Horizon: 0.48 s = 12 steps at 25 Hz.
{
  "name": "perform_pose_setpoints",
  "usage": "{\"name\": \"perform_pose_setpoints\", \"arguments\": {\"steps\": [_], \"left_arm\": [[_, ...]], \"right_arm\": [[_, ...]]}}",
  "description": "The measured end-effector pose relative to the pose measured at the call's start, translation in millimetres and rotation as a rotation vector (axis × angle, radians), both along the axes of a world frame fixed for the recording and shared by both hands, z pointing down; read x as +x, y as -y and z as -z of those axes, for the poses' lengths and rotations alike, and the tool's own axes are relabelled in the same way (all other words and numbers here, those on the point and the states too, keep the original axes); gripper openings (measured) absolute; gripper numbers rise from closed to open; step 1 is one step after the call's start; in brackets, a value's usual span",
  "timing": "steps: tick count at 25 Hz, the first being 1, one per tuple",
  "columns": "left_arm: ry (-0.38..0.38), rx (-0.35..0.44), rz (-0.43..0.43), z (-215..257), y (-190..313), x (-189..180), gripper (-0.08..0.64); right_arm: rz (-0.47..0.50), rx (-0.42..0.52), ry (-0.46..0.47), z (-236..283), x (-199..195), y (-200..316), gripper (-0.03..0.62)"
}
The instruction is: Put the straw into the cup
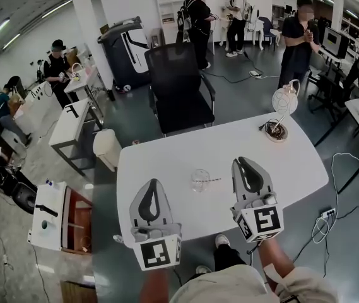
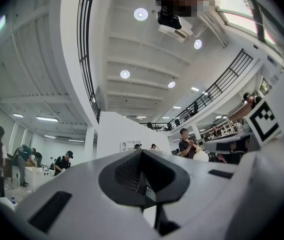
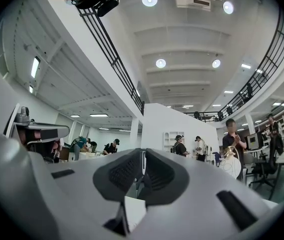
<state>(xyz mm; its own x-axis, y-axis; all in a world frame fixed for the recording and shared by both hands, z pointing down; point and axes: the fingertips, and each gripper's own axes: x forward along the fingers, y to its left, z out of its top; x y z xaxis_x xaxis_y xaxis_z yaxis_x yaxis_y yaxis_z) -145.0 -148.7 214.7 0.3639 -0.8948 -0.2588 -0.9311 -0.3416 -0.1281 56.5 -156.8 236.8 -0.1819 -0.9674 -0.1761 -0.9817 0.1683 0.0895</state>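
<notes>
The clear cup (image 1: 199,180) stands upright on the white counter (image 1: 166,163), just below the middle of the head view. The straw (image 1: 212,179) shows as a thin pale line running level from the cup's mouth toward the right. It is too fine to tell whether it rests on the rim or lies on the counter beside the cup.

The two grippers flank the cup from the lower part of the frame, neither touching it. The left gripper (image 1: 152,185) is below and to the left of the cup, and the right gripper (image 1: 242,162) is to its right and a little higher in the picture. Both point up the frame, away from the person.

In the left gripper view the dark ribbed fingers (image 2: 124,173) are pressed together along a single seam with nothing between them. In the right gripper view the fingers (image 3: 124,174) are likewise pressed together and hold nothing.

Toward the upper right of the counter a small dish (image 1: 276,131) sits with a round white disc on a stem (image 1: 284,100) rising from it, well apart from the cup. A black chair (image 1: 178,84) stands past the counter's far edge, and several people stand or sit across the top of the frame.
</notes>
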Motion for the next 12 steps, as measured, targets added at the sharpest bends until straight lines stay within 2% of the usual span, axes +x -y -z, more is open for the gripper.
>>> {"name": "perform_pose_setpoints", "arguments": {"steps": [4, 12], "left_arm": [[0.001, -0.008, 0.002, -1.1, 2.0, -0.1, 0.002], [0.002, -0.017, 0.004, -2.6, 0.3, 1.9, 0.002]], "right_arm": [[0.017, -0.004, -0.006, -0.1, -4.7, 1.4, 0.002], [0.036, -0.019, -0.018, -2.4, -8.2, -0.5, 0.002]]}}
